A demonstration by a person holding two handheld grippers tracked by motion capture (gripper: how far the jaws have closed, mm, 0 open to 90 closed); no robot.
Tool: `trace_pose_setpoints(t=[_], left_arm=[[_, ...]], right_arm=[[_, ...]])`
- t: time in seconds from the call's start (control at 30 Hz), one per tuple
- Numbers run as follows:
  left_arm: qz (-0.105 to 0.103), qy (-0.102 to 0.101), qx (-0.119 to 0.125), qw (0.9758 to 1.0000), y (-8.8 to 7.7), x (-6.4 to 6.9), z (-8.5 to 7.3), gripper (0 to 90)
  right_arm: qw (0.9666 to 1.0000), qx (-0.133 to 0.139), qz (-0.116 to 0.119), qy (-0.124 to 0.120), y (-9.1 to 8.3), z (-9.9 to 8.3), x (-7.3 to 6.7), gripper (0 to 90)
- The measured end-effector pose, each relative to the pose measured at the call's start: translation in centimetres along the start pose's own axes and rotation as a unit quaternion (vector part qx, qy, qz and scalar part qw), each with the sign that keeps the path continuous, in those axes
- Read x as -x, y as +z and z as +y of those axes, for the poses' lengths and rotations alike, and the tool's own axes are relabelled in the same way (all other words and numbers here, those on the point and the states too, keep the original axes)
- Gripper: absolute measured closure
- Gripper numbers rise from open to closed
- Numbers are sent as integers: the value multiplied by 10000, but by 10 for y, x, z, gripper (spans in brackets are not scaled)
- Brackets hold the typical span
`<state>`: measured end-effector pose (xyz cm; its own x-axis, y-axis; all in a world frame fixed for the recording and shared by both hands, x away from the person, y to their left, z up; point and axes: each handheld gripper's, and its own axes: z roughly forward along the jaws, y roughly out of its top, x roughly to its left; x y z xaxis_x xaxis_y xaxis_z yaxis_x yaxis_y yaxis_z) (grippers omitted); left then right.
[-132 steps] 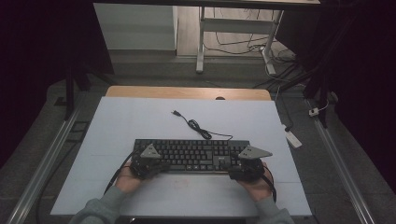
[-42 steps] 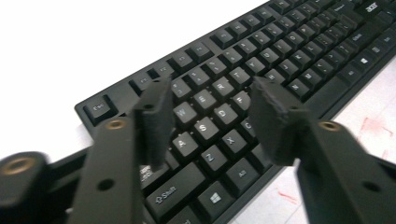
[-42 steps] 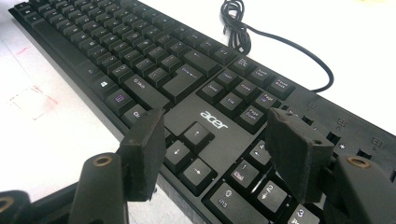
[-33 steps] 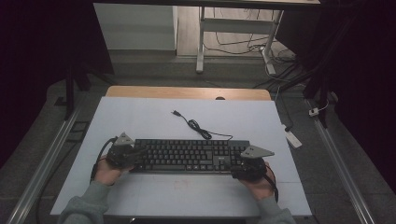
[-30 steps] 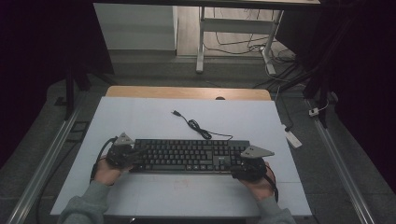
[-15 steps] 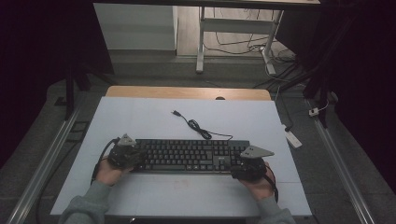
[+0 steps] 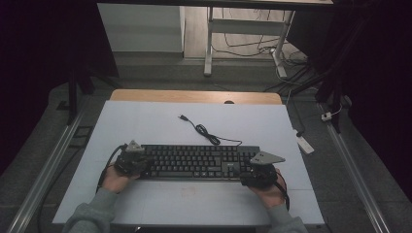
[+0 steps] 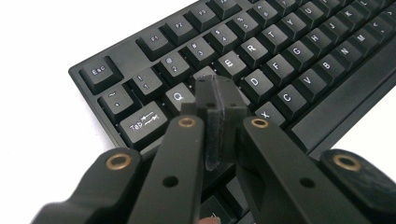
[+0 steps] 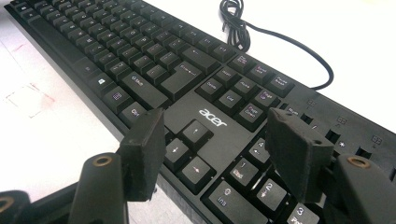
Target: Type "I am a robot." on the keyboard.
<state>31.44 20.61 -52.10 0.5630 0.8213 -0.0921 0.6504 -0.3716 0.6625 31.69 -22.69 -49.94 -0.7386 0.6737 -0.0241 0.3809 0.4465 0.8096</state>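
A black keyboard (image 7: 199,161) lies across the near half of the white table top (image 7: 145,121). Its cable (image 7: 204,130) curls away toward the far side. My left gripper (image 7: 132,161) is at the keyboard's left end. In the left gripper view its jaws (image 8: 217,91) are shut with nothing between them, tips over the keys just right of Q on the keyboard (image 8: 280,51). My right gripper (image 7: 257,172) is at the keyboard's right end. It stands open (image 9: 217,140) above the arrow keys and number pad of the keyboard (image 9: 140,51), with the cable (image 9: 280,42) beyond.
A wooden strip (image 7: 194,96) edges the far side of the table. A white power strip (image 7: 304,143) lies on the floor to the right. Metal rails (image 7: 48,165) run along both sides, and a desk frame (image 7: 209,43) stands behind.
Since the oldest frame my left gripper has moved from the keyboard's front left edge out to its left end. Over the last second it barely shifted. The right gripper stayed put.
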Motion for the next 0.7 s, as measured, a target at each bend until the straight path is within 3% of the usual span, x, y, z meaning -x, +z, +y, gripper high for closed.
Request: trace_pose_setpoints(t=[0.43, 0.57, 0.7], left_arm=[[26, 26, -11, 10000, 2, 1, -1, 891], [-38, -4, 216, 9998, -4, 0, -1, 876], [-70, -40, 415, 9991, -10, 0, 0, 783]], right_arm=[[10000, -13, -40, -4, 0, 0, -1, 382], [10000, -11, -49, 0, -1, 0, 0, 381], [10000, -10, -48, 4, -1, 0, 0, 382]])
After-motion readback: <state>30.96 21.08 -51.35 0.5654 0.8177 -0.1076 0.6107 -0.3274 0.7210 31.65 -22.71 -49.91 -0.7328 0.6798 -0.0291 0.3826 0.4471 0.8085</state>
